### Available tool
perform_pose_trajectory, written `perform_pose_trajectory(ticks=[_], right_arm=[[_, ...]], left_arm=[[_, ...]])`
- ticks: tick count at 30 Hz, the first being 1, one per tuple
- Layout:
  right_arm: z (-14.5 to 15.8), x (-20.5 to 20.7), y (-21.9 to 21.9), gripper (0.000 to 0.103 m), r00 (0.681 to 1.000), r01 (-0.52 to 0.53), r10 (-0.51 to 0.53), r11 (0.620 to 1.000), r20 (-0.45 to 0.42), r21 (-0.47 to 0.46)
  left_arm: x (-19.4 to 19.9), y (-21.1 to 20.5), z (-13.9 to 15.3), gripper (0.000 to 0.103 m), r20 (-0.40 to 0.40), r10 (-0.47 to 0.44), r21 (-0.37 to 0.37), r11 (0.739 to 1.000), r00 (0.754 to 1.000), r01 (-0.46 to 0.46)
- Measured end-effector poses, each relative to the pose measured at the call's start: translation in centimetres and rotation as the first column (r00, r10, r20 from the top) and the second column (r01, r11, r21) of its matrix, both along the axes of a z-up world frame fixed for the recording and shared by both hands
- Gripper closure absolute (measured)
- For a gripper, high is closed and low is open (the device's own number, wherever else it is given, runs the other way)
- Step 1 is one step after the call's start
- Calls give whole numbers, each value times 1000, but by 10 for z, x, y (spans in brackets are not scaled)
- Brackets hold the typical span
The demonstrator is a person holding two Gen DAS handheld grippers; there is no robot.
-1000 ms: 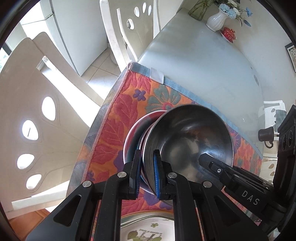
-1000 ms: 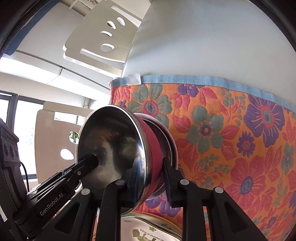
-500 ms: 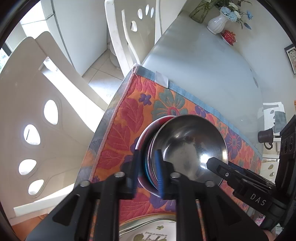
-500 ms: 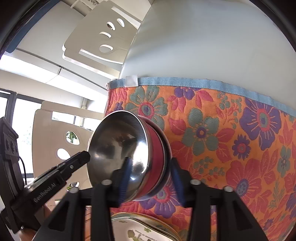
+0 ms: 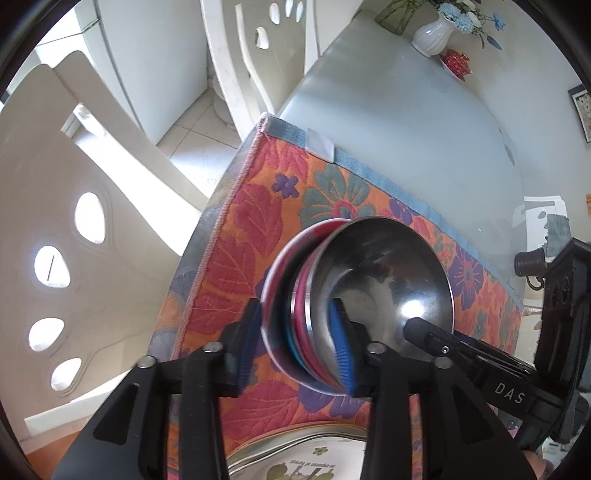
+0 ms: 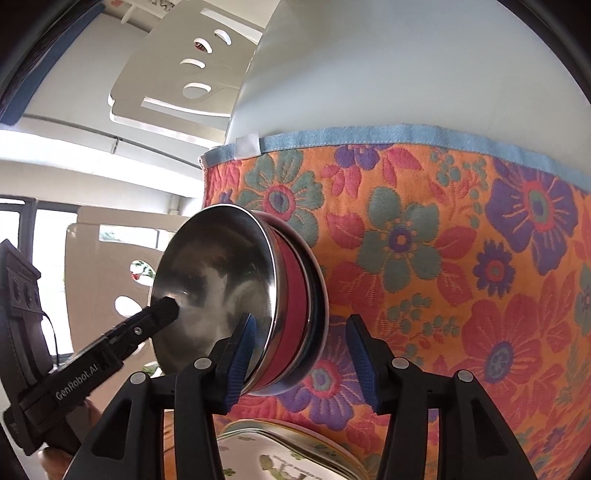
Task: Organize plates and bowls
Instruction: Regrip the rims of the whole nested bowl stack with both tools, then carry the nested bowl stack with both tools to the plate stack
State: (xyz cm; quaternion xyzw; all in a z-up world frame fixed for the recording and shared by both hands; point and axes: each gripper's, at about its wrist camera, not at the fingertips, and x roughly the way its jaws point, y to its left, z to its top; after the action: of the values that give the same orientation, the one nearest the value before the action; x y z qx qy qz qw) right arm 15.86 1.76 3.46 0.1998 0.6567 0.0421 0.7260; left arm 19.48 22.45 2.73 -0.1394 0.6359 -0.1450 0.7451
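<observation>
- The bowl stack [image 5: 354, 295] is seen on the floral mat [image 5: 258, 229], its rim between both pairs of fingers.
- The left gripper [image 5: 295, 347] and right gripper [image 6: 299, 354] have just been opening; the rim is not pressed.

A flowered orange mat [image 5: 255, 236] with a blue hem covers the near end of a pale table [image 5: 399, 122]. At one o'clock stands a white vase [image 5: 432, 35] of blue flowers. White chairs [image 5: 66, 206] stand from nine to twelve o'clock.
</observation>
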Motion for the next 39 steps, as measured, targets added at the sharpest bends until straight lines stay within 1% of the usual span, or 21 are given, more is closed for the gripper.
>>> perform_pose_trajectory(ticks=[1, 2, 5, 7, 10, 12, 14, 16, 18, 20, 21, 22, 23, 24, 27, 29, 31, 34, 39], right_arm=[[-2, 0, -1, 51, 1000, 6, -6, 1000, -6, 17], [-5, 1, -1, 51, 1000, 12, -11, 1000, -12, 29], [-14, 4, 0, 51, 999, 17, -16, 999, -32, 33], [-18, 6, 1, 51, 999, 20, -18, 999, -43, 42], [-21, 6, 2, 50, 999, 21, -18, 999, -43, 49], [-23, 7, 1, 49, 999, 26, -23, 999, -47, 48], [-27, 9, 0, 49, 998, 35, -32, 998, -56, 45], [-29, 12, 0, 49, 998, 34, -32, 998, -57, 48], [-33, 14, 1, 49, 998, 31, -28, 998, -61, 49], [-39, 16, 1, 49, 997, 32, -29, 998, -71, 54], [-41, 17, 2, 49, 997, 31, -27, 998, -74, 58], [-43, 18, 3, 49, 997, 29, -24, 998, -76, 62], [-44, 18, 3, 49, 997, 28, -23, 997, -74, 69], [-46, 18, 3, 49, 997, 31, -25, 996, -72, 81], [-50, 19, 1, 49, 998, 40, -34, 994, -59, 106], [-50, 20, 0, 53, 998, 37, -32, 993, -45, 113], [-50, 20, 2, 53, 999, 27, -23, 993, -31, 112], [-48, 21, 5, 52, 1000, -1, 3, 995, -27, 100], [-42, 23, 11, 52, 1000, -22, 23, 998, -16, 56]], left_arm=[[0, -1, 0, 57, 2, -8, -6, 1000, 1000, 8], [0, -3, 1, 56, 7, -17, -8, 1000, 1000, 17], [0, -7, 2, 55, 23, -47, 18, 999, 999, 47], [0, -8, 3, 55, 18, -62, 28, 998, 998, 61], [1, 2, 8, 55, 34, -36, 13, 999, 999, 36], [5, 9, 1, 55, 16, -15, 24, 1000, 1000, 14], [10, 14, -11, 55, -29, -8, 16, 1000, 1000, 8], [12, 12, -19, 55, -50, -21, -2, 1000, 999, 21], [13, 5, -23, 55, -46, -53, -13, 999, 998, 52], [14, -2, -29, 57, -54, -70, -29, 997, 996, 69], [15, -4, -31, 62, -61, -70, -30, 997, 996, 68], [15, -6, -34, 69, -66, -64, -27, 998, 996, 62], [15, -6, -35, 70, -68, -57, -34, 998, 996, 55], [15, -6, -36, 74, -67, -54, -47, 998, 996, 51], [13, -7, -36, 74, -46, -46, -57, 997, 998, 43], [13, -5, -39, 74, -52, -32, -91, 995, 998, 27], [14, -3, -42, 75, -54, -36, -115, 993, 998, 30], [12, -8, -39, 75, -21, -75, -94, 993, 997, 73], [7, -10, -37, 74, -13, -86, -83, 993, 996, 85]])
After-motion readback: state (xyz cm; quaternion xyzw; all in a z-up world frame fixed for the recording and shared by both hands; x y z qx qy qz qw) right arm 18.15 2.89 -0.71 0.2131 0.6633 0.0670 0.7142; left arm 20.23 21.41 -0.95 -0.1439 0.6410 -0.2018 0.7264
